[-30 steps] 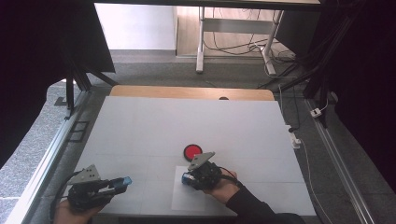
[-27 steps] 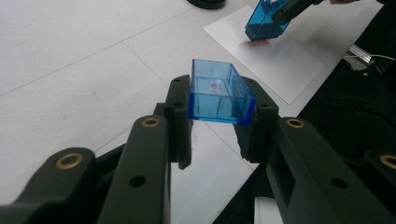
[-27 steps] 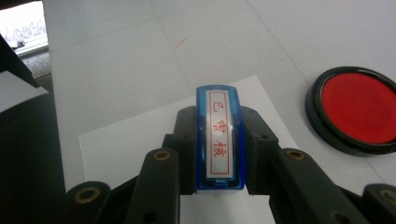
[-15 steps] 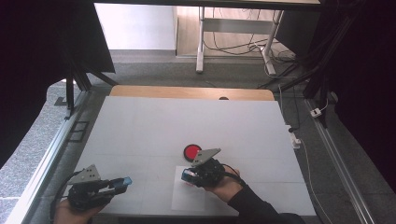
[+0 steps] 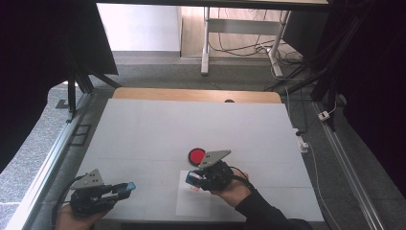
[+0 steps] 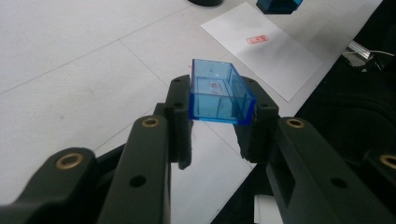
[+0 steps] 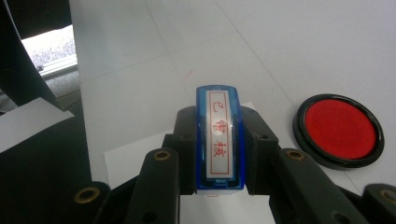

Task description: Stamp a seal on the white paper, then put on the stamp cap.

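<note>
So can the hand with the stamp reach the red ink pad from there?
Probably yes. The right gripper is shut on the stamp, and the red ink pad sits open on the white table just beyond it, with nothing between them.

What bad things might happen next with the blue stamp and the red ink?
1. The right hand-held gripper grips the blue stamp by its narrow sides, so it might slip or tilt.
2. The open red ink pad lies close beside it; a careless swing might bump it and smear ink on the white table.
3. The paper already bears a red mark; stamping again there might blur it.
</note>
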`<state>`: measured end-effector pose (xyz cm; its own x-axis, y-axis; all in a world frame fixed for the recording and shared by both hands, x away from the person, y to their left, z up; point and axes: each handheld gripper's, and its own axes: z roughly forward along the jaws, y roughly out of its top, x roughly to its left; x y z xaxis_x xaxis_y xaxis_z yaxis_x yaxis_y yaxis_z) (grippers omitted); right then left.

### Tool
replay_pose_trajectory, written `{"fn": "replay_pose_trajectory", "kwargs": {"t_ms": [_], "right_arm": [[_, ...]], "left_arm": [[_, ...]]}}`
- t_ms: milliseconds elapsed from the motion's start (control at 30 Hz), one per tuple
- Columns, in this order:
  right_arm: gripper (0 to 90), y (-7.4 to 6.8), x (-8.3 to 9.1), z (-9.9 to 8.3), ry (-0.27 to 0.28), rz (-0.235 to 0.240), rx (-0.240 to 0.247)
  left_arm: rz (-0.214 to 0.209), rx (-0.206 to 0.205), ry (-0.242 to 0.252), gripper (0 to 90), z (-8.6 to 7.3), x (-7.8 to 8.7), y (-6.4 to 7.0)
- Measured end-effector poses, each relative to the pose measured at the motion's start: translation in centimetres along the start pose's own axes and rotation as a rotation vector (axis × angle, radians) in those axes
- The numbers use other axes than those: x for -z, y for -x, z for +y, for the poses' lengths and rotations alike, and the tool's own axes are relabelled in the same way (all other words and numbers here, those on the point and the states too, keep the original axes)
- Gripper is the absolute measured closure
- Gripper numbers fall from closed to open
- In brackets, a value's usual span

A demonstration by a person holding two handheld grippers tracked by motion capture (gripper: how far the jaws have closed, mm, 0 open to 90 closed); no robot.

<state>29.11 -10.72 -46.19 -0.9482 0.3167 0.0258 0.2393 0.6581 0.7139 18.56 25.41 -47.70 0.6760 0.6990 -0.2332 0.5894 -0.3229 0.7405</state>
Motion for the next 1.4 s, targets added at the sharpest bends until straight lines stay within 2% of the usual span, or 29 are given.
{"fn": "replay_pose_trajectory", "kwargs": {"t_ms": [733,1267,1400], "right_arm": [[70.8,0.3,1.8,0.7,0.077,0.017,-0.033],[70.7,0.2,2.7,1.0,0.11,0.021,-0.022],[70.7,0.2,2.8,1.2,0.119,0.023,-0.019]], "left_arm": [[-0.021,0.01,-0.002,68.1,0.0,0.0,-0.2],[-0.028,0.007,-0.009,68.1,0.1,-0.1,-0.2],[-0.045,0.01,0.008,68.1,0.1,0.0,-0.3]]}}
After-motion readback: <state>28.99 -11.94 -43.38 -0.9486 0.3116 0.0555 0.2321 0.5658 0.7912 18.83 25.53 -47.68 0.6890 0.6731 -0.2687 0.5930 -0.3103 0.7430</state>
